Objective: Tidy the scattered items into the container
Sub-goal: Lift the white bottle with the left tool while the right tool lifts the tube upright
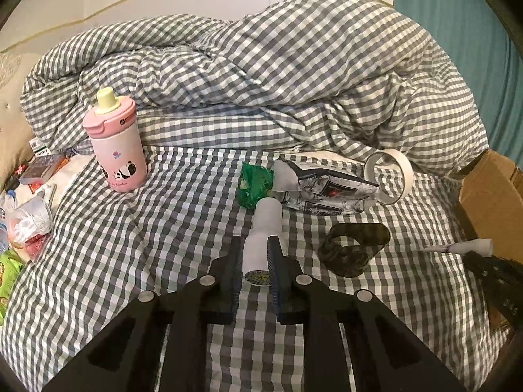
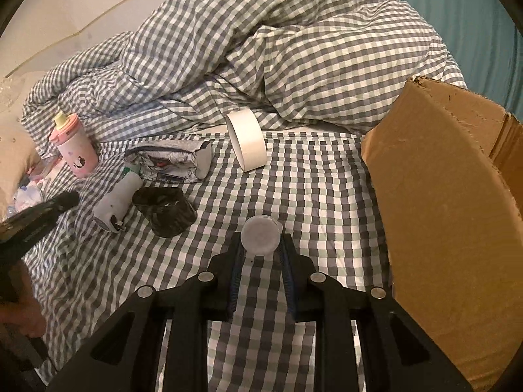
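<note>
White and smooth, a plastic bottle [image 1: 261, 238] is pinched between the left gripper [image 1: 255, 254] pads, above the checked sheet [image 1: 130, 245]; beyond lies a crinkled foil pouch [image 1: 323, 189].

Right gripper [image 2: 260, 245] clamps a small round frosted jar [image 2: 260, 236]; the cardboard box [image 2: 451, 196] stands just right.

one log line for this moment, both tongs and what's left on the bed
left tongs: shut on white bottle | right tongs: shut on small round jar | cardboard box: at right | left on bed: pink cup, tape roll
</note>
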`<action>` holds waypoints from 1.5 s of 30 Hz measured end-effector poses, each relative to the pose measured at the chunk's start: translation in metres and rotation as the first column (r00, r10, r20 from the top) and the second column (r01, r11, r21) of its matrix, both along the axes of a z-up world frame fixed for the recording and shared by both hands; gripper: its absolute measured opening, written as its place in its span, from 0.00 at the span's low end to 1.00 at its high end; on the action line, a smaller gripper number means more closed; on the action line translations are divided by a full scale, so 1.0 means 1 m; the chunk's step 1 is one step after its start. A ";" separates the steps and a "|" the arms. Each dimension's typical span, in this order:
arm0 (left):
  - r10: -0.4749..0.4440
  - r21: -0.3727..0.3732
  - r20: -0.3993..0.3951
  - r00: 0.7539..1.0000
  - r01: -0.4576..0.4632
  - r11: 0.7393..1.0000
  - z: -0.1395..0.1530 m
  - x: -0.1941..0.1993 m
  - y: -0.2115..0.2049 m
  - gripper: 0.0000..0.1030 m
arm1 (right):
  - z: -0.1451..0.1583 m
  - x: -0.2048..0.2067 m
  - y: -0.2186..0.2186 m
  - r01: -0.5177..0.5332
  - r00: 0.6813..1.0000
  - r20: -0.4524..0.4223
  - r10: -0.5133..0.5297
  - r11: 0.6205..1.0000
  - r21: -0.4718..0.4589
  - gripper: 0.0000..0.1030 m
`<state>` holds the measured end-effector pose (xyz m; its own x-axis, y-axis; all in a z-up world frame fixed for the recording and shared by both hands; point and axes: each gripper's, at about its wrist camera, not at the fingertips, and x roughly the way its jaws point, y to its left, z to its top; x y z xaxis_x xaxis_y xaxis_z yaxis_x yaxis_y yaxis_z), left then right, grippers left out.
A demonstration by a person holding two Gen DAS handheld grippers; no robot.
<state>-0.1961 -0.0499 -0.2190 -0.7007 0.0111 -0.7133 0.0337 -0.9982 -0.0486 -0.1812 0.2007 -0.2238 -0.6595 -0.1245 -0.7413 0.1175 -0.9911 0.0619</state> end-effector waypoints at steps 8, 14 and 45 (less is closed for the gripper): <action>0.011 -0.024 0.009 1.000 -0.010 1.000 -0.024 -0.020 0.003 0.68 | 0.006 0.000 -0.004 -0.019 1.000 -0.011 0.019 1.000 0.000 0.21; 0.006 -0.043 0.063 0.998 -0.003 0.999 -0.047 -0.049 0.006 0.74 | 0.006 -0.002 -0.005 -0.029 1.000 -0.010 0.029 1.000 0.002 0.21; 0.006 -0.002 -0.092 0.996 -0.006 1.000 0.065 0.033 0.029 0.46 | 0.109 0.077 0.021 -0.011 0.974 -0.227 0.000 0.999 -0.045 0.21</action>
